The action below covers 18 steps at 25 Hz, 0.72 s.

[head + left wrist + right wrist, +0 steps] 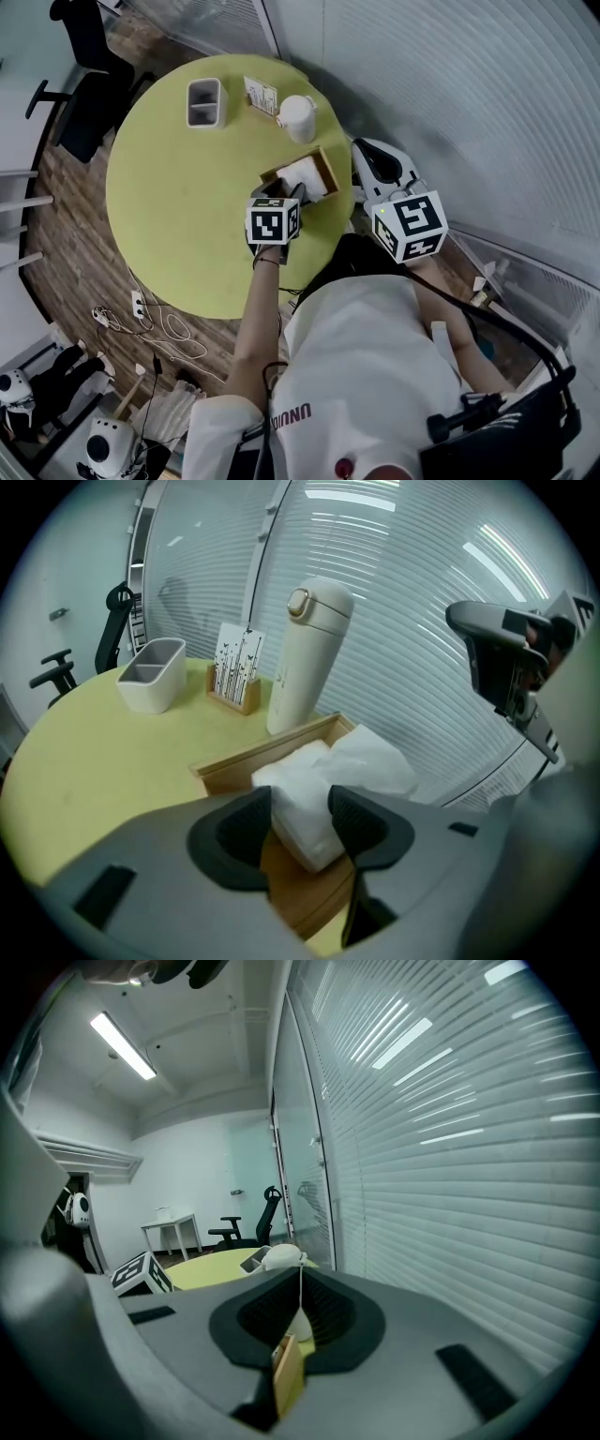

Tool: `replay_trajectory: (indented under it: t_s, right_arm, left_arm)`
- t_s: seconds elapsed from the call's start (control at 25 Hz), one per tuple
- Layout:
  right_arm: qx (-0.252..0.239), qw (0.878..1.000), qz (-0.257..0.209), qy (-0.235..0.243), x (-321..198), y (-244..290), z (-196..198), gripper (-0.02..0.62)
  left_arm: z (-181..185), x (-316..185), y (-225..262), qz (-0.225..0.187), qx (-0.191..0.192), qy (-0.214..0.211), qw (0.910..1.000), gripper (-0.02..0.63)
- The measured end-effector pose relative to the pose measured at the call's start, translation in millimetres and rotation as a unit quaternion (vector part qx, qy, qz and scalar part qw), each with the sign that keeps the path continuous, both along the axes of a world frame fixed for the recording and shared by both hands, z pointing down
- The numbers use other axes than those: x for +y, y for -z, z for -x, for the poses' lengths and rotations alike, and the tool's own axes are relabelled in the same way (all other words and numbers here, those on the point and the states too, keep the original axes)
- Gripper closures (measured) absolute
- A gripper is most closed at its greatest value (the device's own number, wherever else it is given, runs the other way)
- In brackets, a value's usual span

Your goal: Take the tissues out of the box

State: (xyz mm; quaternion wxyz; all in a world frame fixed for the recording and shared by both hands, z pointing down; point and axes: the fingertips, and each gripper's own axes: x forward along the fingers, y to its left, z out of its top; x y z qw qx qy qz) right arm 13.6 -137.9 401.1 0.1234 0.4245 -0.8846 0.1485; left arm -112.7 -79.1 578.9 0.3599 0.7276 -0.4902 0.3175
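Yellow-green bench (159, 187) holds the wooden box (246, 759) with the tissues (314, 794) inside, the left claw (300, 822) pinching them and the right claw (298, 1335) clamped on the box wall; a shallow bite could tear sheets, and a slipping clamp would let the box lift.

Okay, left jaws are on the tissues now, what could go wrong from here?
1. The left gripper pinches only the near end of the tissues. The loose sheet lies outside the jaws and may drop or tear.
2. The box sits near the table edge, and the right gripper holds just one thin wall. A hard pull might drag or tip it off.
3. The bottle stands right behind the box and could get knocked.
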Motion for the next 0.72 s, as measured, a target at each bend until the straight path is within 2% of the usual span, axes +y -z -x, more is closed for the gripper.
replay_trajectory:
  t_s: [0.24,0.72]
  right_arm:
    - [0.002,1.0,-0.002,0.0,0.0,-0.5,-1.2,0.575]
    - [0.004,1.0,0.001,-0.001,-0.3,-2.1,-1.6,0.575]
  left_arm:
    - [0.4,0.1,-4.0,0.006,-0.018,-0.009,0.9998,0.399]
    - [4.5,1.2,-7.4,0.011,-0.05,-0.024,0.9984,0.469]
